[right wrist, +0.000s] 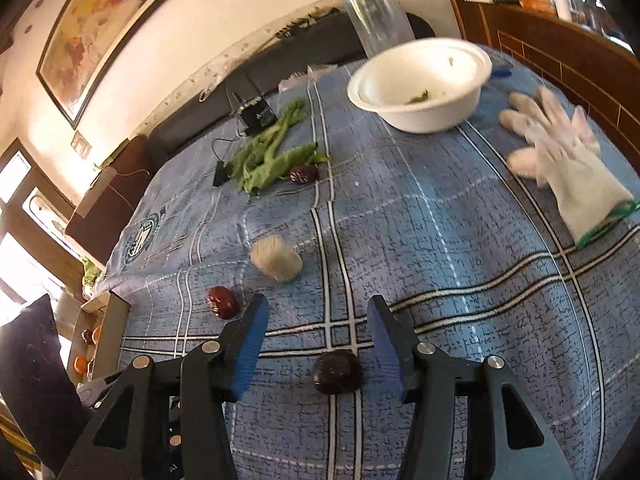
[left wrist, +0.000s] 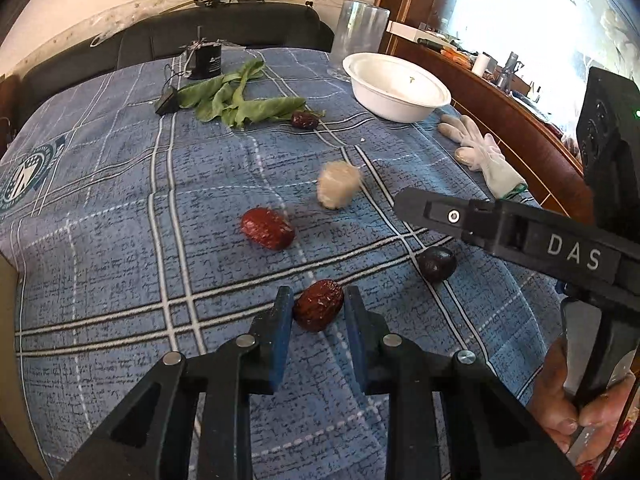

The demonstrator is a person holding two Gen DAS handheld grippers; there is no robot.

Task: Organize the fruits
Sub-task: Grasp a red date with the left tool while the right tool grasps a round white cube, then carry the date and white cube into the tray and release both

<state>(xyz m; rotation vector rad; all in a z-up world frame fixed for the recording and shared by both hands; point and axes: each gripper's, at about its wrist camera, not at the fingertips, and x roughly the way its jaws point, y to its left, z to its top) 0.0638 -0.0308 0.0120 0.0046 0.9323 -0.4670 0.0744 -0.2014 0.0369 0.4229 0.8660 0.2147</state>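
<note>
In the left wrist view my left gripper (left wrist: 316,304) is open, its blue pads on either side of a red date (left wrist: 319,310) that lies on the blue checked cloth (left wrist: 120,184). A second red date (left wrist: 267,227), a pale fuzzy ball (left wrist: 339,184), a dark plum (left wrist: 437,263) and a far dark date (left wrist: 305,120) lie beyond. In the right wrist view my right gripper (right wrist: 318,324) is open above the dark plum (right wrist: 337,372), which lies between its fingers. A white bowl (right wrist: 420,116) stands at the back.
Green leaves (left wrist: 240,100) and a small black device (left wrist: 204,62) lie at the far side. A clear glass jar (left wrist: 360,36) stands behind the bowl. A white glove (right wrist: 560,160) lies at the right edge. A wooden ledge (left wrist: 500,100) runs along the right.
</note>
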